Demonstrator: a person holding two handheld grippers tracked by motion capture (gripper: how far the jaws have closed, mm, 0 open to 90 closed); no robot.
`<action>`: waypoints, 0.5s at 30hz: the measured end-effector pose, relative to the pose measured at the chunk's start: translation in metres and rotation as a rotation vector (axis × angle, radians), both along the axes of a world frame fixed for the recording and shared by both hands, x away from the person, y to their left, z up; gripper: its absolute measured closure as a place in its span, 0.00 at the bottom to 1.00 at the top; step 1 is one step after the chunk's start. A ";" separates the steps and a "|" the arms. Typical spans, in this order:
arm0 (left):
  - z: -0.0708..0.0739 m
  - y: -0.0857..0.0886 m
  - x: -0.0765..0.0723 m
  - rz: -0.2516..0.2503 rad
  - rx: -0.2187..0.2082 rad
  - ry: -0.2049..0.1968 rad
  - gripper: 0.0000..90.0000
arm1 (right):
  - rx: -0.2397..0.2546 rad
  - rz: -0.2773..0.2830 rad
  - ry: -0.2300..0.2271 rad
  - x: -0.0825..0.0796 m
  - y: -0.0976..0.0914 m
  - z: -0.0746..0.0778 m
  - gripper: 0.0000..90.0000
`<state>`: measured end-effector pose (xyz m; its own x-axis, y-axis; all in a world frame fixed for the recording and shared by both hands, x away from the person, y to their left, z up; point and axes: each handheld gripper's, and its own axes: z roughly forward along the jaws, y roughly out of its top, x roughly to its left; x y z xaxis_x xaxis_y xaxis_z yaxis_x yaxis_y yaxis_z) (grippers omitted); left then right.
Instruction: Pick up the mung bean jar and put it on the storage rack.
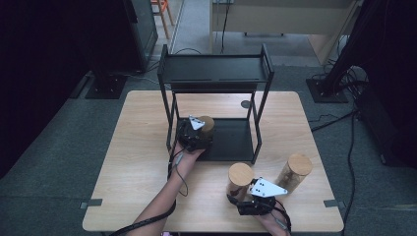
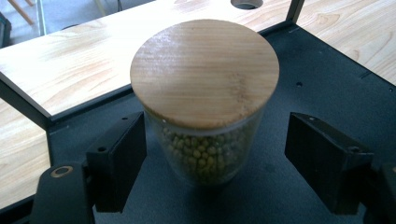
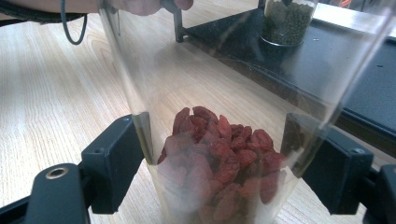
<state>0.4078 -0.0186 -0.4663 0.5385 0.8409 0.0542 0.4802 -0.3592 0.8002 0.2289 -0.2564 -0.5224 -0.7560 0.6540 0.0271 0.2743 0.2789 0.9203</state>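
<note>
The left claw [image 2: 212, 144] stands wide around the jar of green beans [image 2: 205, 74]. The jar rises upright straight ahead between the jaws. One jaw lies against the glass or just beside it, and the other stands clear with a gap of black shelf [image 2: 308, 74] showing. Closing on the jar likely turns on this gap: the jar sits off-centre, so the claw would need to shift towards the open side or the jar may slide as the jaws meet. The left gripper view settles this. In the high view the hand covers the contact, though that view places the jar on the rack's lower shelf.

The right claw [image 3: 219, 158] appears to be closed on the jar of red berries [image 3: 219, 172], with glass against both jaws. This jar stands upright on the worktop [image 1: 137, 147]. A third jar [image 1: 295, 169] stands just beyond and to the outer side of the right claw, which is the nearer claw to it.
</note>
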 end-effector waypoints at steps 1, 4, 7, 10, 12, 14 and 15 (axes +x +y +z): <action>0.000 0.000 -0.001 -0.003 0.000 0.001 0.24 | 0.001 0.000 0.000 0.000 0.000 0.000 0.22; -0.001 0.001 -0.004 -0.013 -0.004 0.002 0.24 | 0.001 0.000 0.001 0.000 0.000 0.000 0.22; 0.000 0.002 -0.007 -0.025 -0.007 -0.002 0.24 | 0.001 0.000 0.002 0.000 0.000 0.000 0.22; 0.000 0.003 -0.010 -0.035 -0.015 -0.002 0.24 | 0.001 0.000 0.001 0.000 0.000 0.000 0.22; 0.000 0.003 -0.012 -0.043 -0.019 -0.002 0.24 | 0.001 0.000 0.002 0.000 0.000 0.000 0.22; 0.001 0.003 -0.014 -0.050 -0.022 -0.005 0.24 | 0.001 0.000 0.002 0.000 0.000 0.000 0.22; 0.001 0.004 -0.015 -0.053 -0.025 -0.005 0.24 | 0.001 0.000 0.002 0.000 0.000 0.000 0.22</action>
